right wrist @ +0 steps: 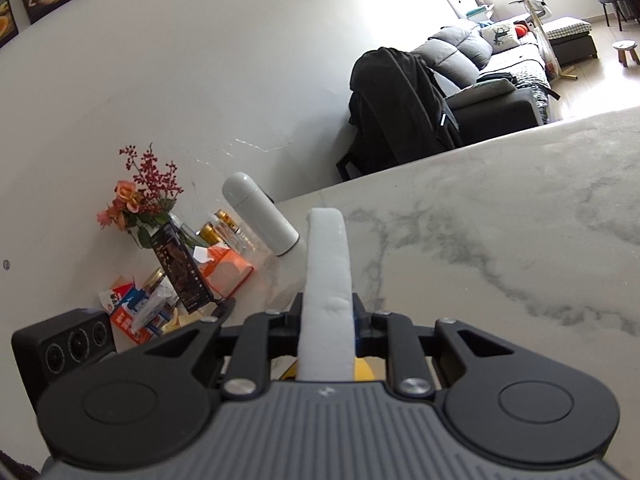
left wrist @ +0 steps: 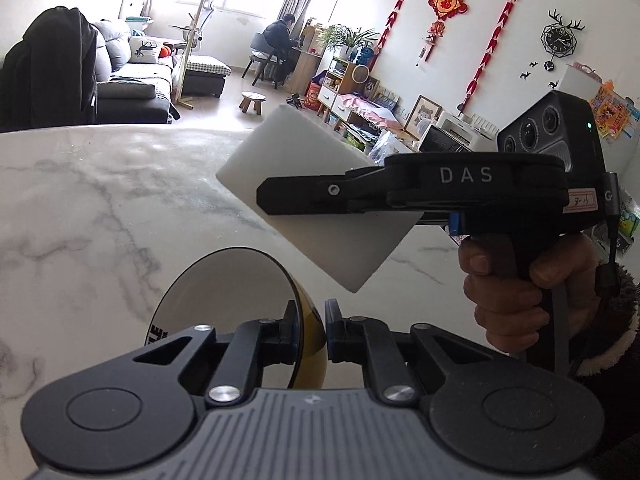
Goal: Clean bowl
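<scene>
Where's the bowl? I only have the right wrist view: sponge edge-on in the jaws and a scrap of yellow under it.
Observer: It's in the left gripper, jaws shut on the rim of the bowl, one finger inside and one outside.
Operator: Upright or tipped?
Observer: Tipped steeply. The pale inside faces the left of the left wrist view, and the yellow outside faces the sponge.
Operator: Sponge on it yet?
Observer: No. The right gripper holds the sponge above and to the right of the bowl, with a gap showing between its lower corner and the rim.
</scene>
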